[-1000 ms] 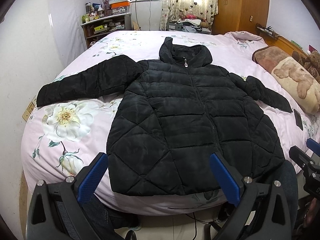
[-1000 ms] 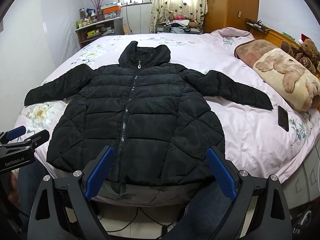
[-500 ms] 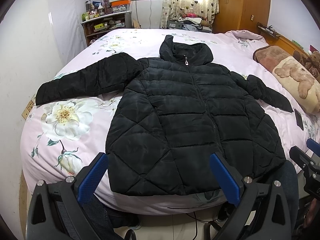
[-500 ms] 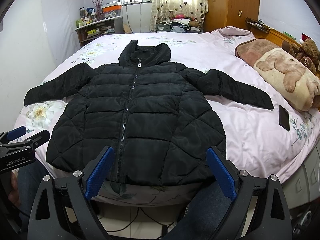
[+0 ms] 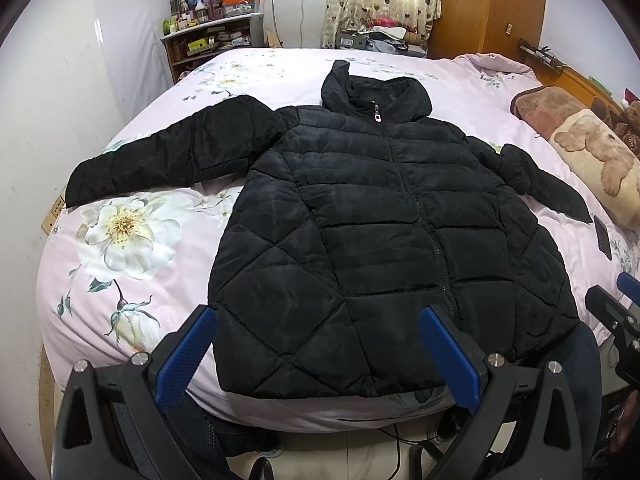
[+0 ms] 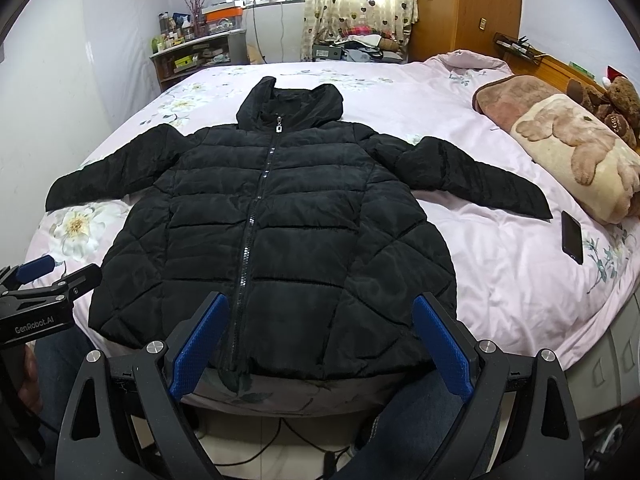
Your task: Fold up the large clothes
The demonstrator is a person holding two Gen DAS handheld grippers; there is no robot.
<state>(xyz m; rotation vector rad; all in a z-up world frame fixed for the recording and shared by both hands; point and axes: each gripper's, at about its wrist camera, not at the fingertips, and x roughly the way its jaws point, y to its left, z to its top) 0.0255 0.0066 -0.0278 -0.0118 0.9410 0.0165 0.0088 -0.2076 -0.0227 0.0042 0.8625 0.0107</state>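
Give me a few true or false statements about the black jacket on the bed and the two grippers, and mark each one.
1. The black jacket lies flat with both sleeves spread out. True.
2. Its front zipper is undone. False: it is zipped up to the collar.
3. The right gripper is clamped on the hem. False: it is open and holds nothing.
4. A dark phone lies on the bed near a sleeve cuff. True.
5. The left gripper is open. True.

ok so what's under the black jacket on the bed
The black jacket lies flat, zipped, on the pink floral bedsheet, which shows all around it. Whatever lies beneath its body and sleeves is covered and cannot be seen.
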